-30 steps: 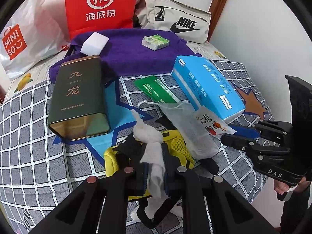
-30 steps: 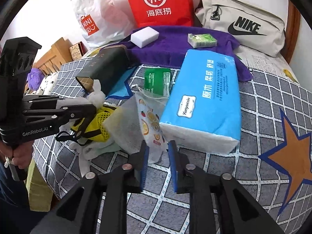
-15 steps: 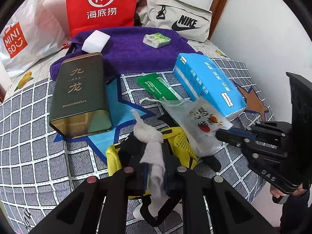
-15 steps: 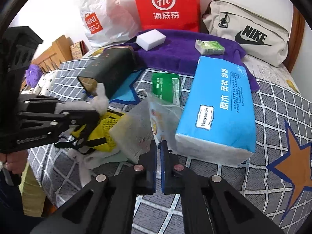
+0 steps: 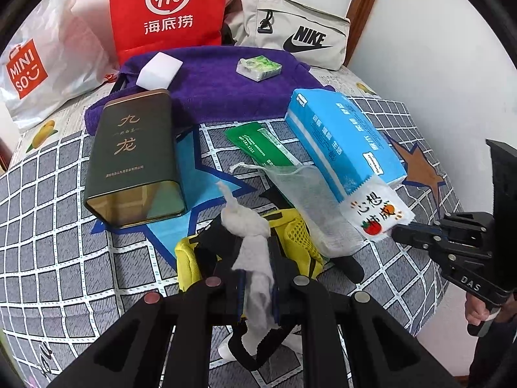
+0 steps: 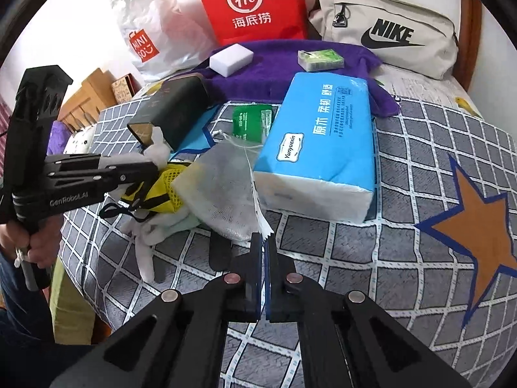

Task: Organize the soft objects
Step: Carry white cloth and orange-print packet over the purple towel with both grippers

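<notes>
a: what's the left gripper (image 5: pixel 257 286) got?
b: its jaws are clenched on a crumpled white cloth (image 5: pixel 252 236), which sticks up above the fingertips and hangs below them, over a yellow mesh pouch with black straps (image 5: pixel 300 236) near the front edge of the bed (image 5: pixel 48 226).

a: and the right gripper (image 6: pixel 264 270)?
b: pinched tight on the bottom edge of a small white sachet printed with fruit and red characters (image 5: pixel 376 211). seen from the right wrist, the sachet is edge-on, a thin serrated strip (image 6: pixel 260 213) rising from between the pads.

a: where does the sachet sit?
b: at the near end of the blue plastic-wrapped tissue pack (image 6: pixel 320 142), just beside a white gauze drawstring bag (image 6: pixel 223 190) that lies against the pack's left side.

a: anything else on the grey checked bedspread?
b: a dark green rectangular tin with gold characters (image 5: pixel 132 158) lying flat toward the left, a flat green packet (image 5: pixel 258 144) between tin and tissue pack, and a purple towel (image 5: pixel 223 87) toward the back edge carrying a white sponge block (image 5: pixel 158 71) and a small green tissue packet (image 5: pixel 258 68).

a: behind the towel?
b: a red paper bag (image 5: pixel 168 9), a white plastic shopping bag (image 5: pixel 42 68) and a beige waist bag (image 5: pixel 290 32) against the wall.
</notes>
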Available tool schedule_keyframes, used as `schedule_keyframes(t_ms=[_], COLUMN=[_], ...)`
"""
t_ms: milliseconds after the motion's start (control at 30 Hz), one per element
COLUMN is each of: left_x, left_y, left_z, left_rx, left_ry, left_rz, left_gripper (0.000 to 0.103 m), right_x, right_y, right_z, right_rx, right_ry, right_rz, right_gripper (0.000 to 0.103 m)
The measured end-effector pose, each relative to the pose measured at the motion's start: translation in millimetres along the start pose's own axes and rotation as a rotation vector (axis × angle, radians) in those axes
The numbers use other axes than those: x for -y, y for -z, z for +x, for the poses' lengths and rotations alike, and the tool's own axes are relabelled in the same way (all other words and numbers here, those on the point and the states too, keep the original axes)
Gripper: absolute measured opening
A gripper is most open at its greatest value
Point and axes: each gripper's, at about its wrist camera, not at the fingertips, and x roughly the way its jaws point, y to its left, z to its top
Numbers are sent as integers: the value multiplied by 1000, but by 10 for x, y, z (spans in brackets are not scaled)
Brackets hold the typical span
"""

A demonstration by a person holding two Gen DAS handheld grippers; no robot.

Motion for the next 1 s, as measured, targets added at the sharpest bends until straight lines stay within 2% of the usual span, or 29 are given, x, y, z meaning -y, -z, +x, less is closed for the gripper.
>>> schedule_keyframes(t_ms=[333,467,500,633,733,1000], left_x=[-18,-20,-22,-29,-39,-136], left_y=[-6,-6,-3,3,2,-30], left_z=[-5,9,11,17,8,-123], left_rx=[-3,-7,-8,-8,-3,35], left_ry=[-5,-4,-2,-1,-1,-6], left_rz=[-3,0,0,-4,-9,-31], left_gripper=[12,12,12,12,12,12], right_x=[44,13,16,-1,-24,-146], right_y=[-125,-171,-177,-231,-228,-190], right_z=[110,191,202,292,345,114], right_rx=[16,11,17,22,10,45], right_ry=[-21,-31,-35,-29,-37,-14], right_rz=[12,-1,0,-1,-2,-57], right_gripper=[6,23,24,23,4,4])
